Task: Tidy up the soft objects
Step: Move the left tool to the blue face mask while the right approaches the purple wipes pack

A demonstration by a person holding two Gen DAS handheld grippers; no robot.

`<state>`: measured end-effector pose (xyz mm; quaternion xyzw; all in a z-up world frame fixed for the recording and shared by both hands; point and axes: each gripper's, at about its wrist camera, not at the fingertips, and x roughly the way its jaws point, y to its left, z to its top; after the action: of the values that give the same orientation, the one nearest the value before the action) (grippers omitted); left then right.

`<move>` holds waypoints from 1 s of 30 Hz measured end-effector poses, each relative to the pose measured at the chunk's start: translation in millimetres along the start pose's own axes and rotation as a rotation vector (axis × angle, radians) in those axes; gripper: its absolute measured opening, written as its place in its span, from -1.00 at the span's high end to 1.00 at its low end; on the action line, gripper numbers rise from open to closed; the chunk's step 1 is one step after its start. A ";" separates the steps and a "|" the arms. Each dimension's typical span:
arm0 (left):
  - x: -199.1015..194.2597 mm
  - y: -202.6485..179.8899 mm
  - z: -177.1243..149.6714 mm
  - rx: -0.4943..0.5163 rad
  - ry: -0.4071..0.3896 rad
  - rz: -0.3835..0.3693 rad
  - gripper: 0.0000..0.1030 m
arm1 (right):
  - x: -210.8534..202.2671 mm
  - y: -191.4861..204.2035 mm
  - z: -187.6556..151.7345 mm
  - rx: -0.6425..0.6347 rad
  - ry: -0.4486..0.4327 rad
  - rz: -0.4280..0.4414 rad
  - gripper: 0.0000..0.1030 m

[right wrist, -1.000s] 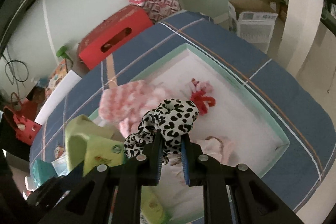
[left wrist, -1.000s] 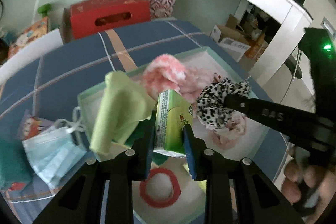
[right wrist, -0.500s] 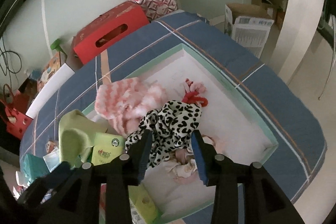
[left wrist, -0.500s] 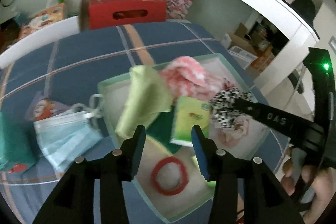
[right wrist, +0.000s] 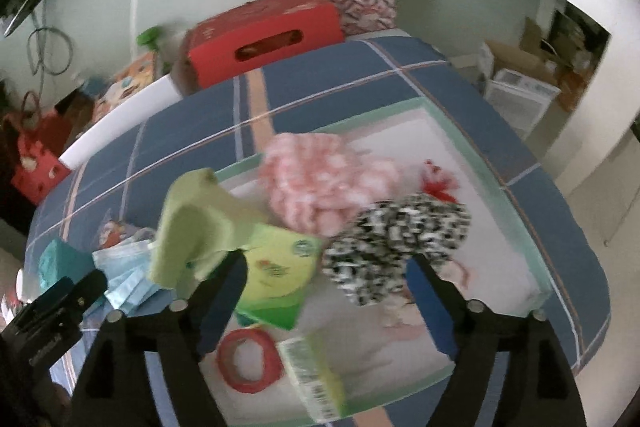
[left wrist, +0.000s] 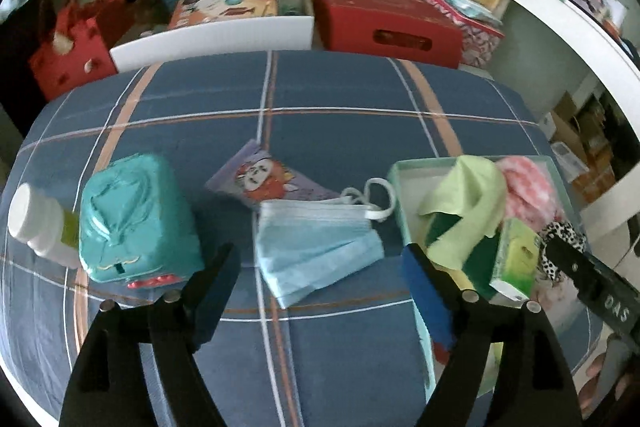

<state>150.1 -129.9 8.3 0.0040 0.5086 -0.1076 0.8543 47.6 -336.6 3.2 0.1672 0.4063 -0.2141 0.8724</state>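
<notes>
Start at the far left of your left wrist view: a white-capped bottle (left wrist: 30,225) stands on the blue plaid bed (left wrist: 340,87) against a teal wipes pack (left wrist: 134,223). That pack will give under pressure and its film looks slick, so pinch it across the narrow sides.

Next comes a cartoon-printed packet (left wrist: 266,179), and lying partly over it is the pale blue face mask (left wrist: 316,247). It sits just outside the tray, pleated and flat, its white ear loops curled toward the tray's near wall. Judge it as nearly weightless and limp; take it by a bunched edge or through the pleats, since a flat pinch may slide off.

Your left hand-held gripper (left wrist: 316,291) has its jaws opening wide, with nothing between them; the mask lies below and beyond the gap.

Further right, the mint-rimmed tray (left wrist: 400,195) holds a draped lime-green cloth (left wrist: 468,203), a green tissue pack (right wrist: 280,267), a pink fluffy item (right wrist: 320,183) and a red ring (right wrist: 248,359).

Your right hand-held gripper (right wrist: 328,287) is also opening, empty. Just beyond its gap the leopard-print scrunchie (right wrist: 396,239) rests in the tray, soft, springy and light; it looks released rather than pressed by either pad.
</notes>
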 end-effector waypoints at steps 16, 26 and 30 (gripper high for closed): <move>6.0 29.1 -7.6 -0.085 0.006 0.035 -0.83 | 5.2 57.0 -4.6 -0.090 -0.016 0.100 -1.00; 31.7 20.5 -10.7 -0.043 0.055 0.026 -0.83 | 4.2 80.6 0.3 -0.110 -0.041 0.180 -1.00; 45.5 23.7 -12.0 -0.076 0.072 -0.008 -0.82 | 10.5 93.7 3.1 -0.133 -0.046 0.217 -1.00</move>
<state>165.0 -113.5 -39.5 -0.0267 0.5425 -0.0916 0.8346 103.4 -260.7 8.0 0.1470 0.3792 -0.0946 0.9086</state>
